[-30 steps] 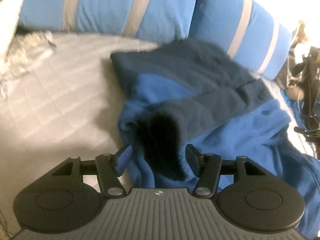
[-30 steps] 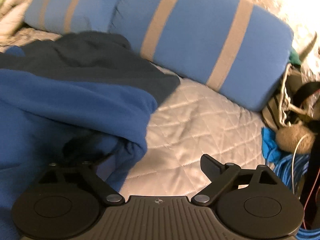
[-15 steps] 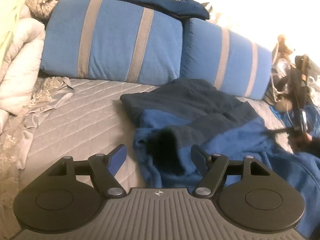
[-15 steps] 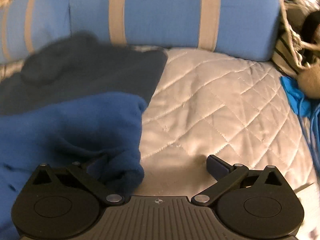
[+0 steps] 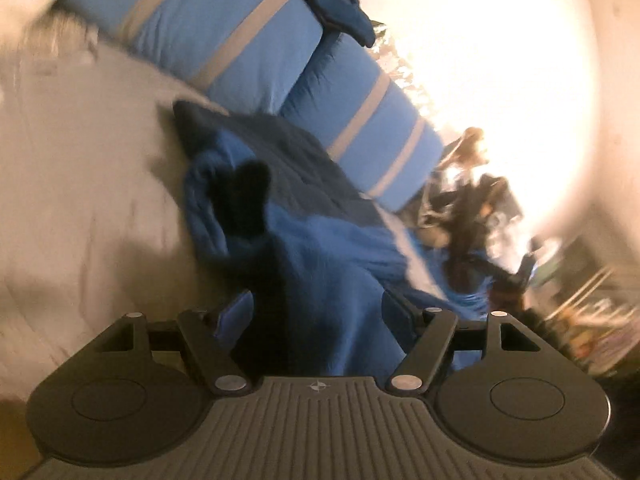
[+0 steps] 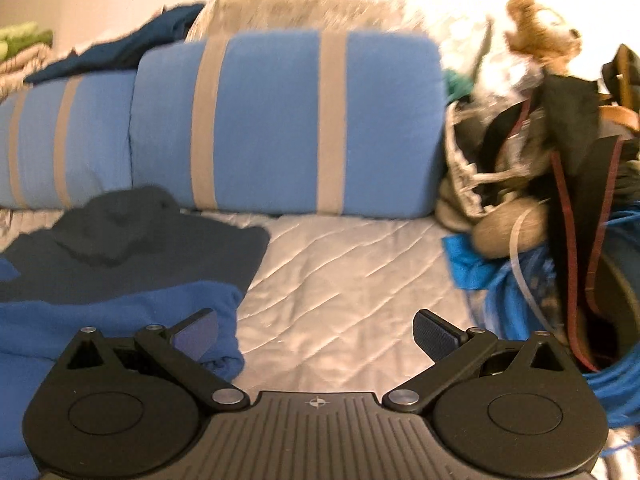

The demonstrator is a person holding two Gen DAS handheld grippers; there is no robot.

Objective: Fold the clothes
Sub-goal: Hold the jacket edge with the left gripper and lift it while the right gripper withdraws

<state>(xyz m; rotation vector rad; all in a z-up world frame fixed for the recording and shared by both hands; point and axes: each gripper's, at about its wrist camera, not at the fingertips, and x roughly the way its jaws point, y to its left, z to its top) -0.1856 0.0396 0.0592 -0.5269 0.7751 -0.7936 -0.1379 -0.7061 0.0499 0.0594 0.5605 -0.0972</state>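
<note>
A fleece garment [image 5: 328, 264], bright blue with a navy upper part, lies crumpled on the grey quilted bed [image 5: 80, 200]. One dark sleeve opening faces the left wrist camera. My left gripper [image 5: 318, 312] hovers over the garment's near part with its jaws apart; fabric shows between the fingers, but the pads do not press on it. The view is blurred. In the right wrist view the same garment [image 6: 120, 320] lies at the left. My right gripper [image 6: 316, 332] is wide open over bare quilt [image 6: 340, 272], its left finger just beside the garment's blue edge.
Two blue pillows with grey stripes [image 6: 280, 120] line the back of the bed, a dark blue cloth [image 6: 120, 52] draped over them. At the right lies a pile of bags, straps and blue cable [image 6: 540, 200], with a plush toy [image 6: 536, 32] on top.
My left gripper let go of the sleeve opening, widened, drew back and rolled, so the scene now tilts. My right gripper rose and levelled; its left finger came out of the blue fabric.
</note>
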